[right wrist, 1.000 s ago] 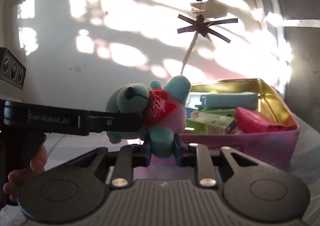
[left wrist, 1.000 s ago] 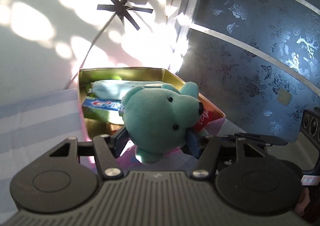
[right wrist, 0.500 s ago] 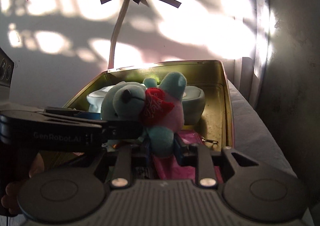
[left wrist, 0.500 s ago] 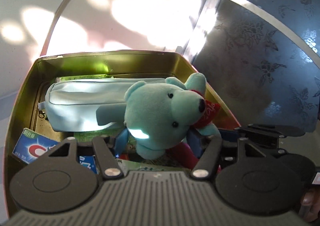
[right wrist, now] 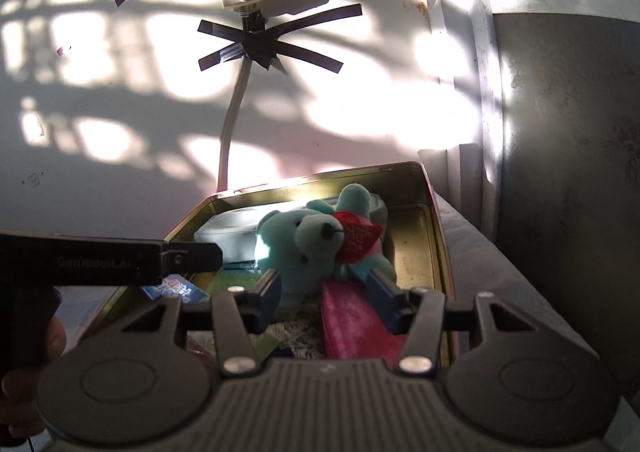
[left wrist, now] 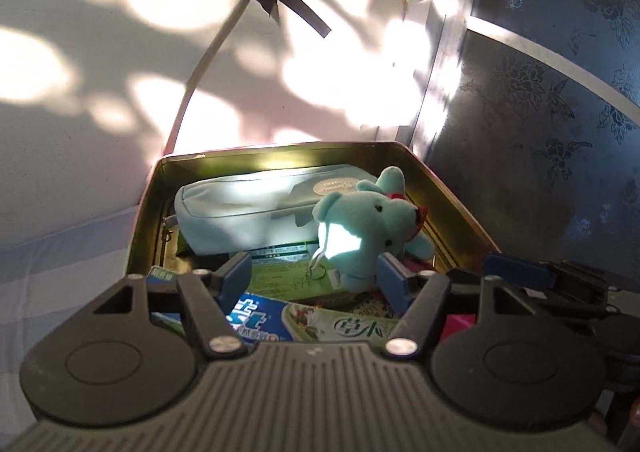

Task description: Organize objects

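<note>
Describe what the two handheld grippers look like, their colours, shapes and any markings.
Both are black plastic. The left gripper and the right gripper each have a ribbed grey-black body, two round discs at the sides, angled linkage arms with silver screws, and blue pads on the fingers. Seen from the right wrist view, the left gripper's side bears faint "GenRobot.AI" lettering.

A teal teddy bear with a red heart lies in a gold tin beside a pale blue pouch, a pink packet and a blue-green toothpaste box.
</note>
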`<state>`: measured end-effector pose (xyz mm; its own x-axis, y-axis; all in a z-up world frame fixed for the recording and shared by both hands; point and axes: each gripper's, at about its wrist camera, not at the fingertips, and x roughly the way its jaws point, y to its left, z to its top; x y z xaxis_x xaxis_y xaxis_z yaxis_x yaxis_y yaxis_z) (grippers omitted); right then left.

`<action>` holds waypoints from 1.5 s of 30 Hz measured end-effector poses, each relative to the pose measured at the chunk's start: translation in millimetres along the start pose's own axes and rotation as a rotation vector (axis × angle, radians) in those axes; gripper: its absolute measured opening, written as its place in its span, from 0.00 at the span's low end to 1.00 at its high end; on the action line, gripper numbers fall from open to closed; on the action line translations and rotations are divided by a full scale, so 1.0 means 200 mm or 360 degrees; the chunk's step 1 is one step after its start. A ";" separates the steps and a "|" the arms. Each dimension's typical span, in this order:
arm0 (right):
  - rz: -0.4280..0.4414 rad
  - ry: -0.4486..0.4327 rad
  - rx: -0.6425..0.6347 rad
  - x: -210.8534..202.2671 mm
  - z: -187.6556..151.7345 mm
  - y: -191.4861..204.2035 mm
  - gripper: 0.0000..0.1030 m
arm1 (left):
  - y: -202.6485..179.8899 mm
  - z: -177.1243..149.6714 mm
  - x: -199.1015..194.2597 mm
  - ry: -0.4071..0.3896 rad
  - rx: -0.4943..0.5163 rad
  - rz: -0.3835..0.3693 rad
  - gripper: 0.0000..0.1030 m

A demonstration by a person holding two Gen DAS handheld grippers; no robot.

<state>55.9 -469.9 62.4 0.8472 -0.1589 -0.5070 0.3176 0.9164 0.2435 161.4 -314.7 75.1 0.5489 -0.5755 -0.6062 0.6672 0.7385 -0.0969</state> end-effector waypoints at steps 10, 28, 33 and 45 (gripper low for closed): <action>0.0033 -0.0093 0.0218 -0.35 -0.27 0.08 0.47 | 0.00 -0.24 -0.26 0.0000 0.0078 0.0176 0.69; 0.0050 -0.0089 0.0361 -0.71 -0.77 0.31 0.48 | 0.06 -0.79 -0.58 -0.0016 0.0123 0.0285 0.74; -0.0017 -0.0122 0.0289 -0.75 -0.83 0.41 0.50 | 0.10 -0.87 -0.64 -0.0059 0.0120 0.0327 0.81; -0.0003 -0.0205 0.0179 -0.82 -0.81 0.60 0.99 | 0.20 -0.89 -0.77 -0.0156 0.0000 0.0431 1.00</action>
<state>-114.2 -274.7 41.7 0.8918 -0.2130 -0.3991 0.3588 0.8703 0.3374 13.3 -134.3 23.7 0.7530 -0.3887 -0.5310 0.4898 0.8699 0.0579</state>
